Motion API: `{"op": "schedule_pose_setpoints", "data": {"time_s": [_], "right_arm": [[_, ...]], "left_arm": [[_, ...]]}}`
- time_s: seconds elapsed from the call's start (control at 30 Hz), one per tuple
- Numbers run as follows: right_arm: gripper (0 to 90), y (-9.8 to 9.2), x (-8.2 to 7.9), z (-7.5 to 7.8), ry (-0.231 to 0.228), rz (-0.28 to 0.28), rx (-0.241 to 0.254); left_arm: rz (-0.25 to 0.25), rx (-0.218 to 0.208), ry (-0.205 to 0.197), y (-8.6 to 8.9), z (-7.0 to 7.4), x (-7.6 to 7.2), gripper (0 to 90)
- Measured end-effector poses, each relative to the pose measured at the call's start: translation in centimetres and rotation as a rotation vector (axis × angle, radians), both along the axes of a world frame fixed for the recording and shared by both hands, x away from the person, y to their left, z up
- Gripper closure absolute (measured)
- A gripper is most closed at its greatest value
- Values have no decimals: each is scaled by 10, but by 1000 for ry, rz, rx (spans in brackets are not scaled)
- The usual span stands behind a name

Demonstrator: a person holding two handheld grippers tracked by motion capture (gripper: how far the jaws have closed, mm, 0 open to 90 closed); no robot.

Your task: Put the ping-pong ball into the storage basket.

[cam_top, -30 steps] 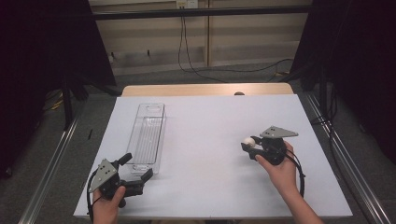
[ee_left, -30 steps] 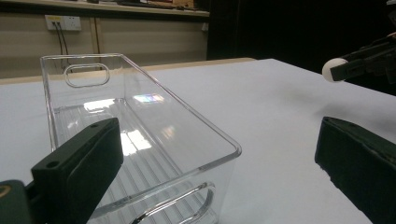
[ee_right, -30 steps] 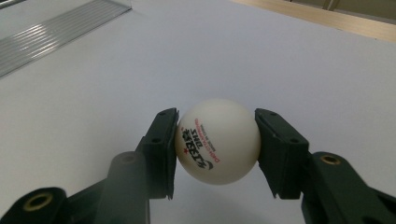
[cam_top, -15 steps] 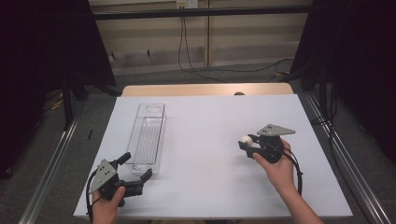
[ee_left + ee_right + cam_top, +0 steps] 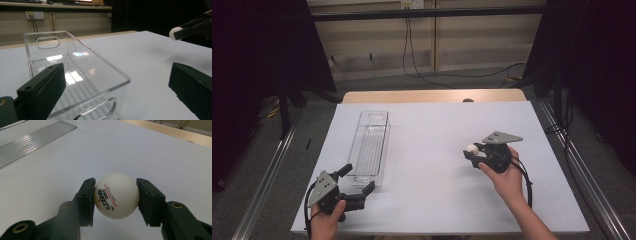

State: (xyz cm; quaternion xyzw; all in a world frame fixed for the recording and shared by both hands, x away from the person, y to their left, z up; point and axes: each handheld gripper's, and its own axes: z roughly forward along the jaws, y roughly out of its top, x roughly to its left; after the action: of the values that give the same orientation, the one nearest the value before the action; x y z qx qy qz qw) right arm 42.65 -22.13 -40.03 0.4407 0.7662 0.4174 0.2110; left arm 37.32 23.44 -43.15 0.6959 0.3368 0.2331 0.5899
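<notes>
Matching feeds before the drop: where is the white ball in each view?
High view: white ball right of centre, in the right gripper.
Left gripper view: upper right edge.
Right gripper view: centre, clamped.
Shared landmark: clear bin.

clear plastic bin (image 5: 371, 145) on white table (image 5: 432, 130), cables (image 5: 422, 55) along the far wall

White ball (image 5: 116, 195) with red-black print — black grippers, clear ribbed bin (image 5: 371, 145).
</notes>
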Motion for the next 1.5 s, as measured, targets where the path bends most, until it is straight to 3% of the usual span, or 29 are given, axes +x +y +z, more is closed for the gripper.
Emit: {"op": "schedule_pose_setpoints", "data": {"time_s": [0.97,1.0,1.2,1.23,1.33,1.5], "right_arm": [[514,16,6,5,-2,33,14],[514,17,7,5,0,39,15],[514,23,8,7,-5,44,16],[514,24,8,7,-8,51,18],[514,26,9,8,-5,53,19],[514,28,9,8,-10,55,28]], "left_arm": [[-1,-6,7,-1,0,-1,13],[-7,12,4,0,0,-1,12],[-5,0,5,-1,0,0,13],[-12,17,3,0,0,0,13],[-5,-10,8,-2,0,-1,13],[-12,-3,8,-1,0,0,12]]}}
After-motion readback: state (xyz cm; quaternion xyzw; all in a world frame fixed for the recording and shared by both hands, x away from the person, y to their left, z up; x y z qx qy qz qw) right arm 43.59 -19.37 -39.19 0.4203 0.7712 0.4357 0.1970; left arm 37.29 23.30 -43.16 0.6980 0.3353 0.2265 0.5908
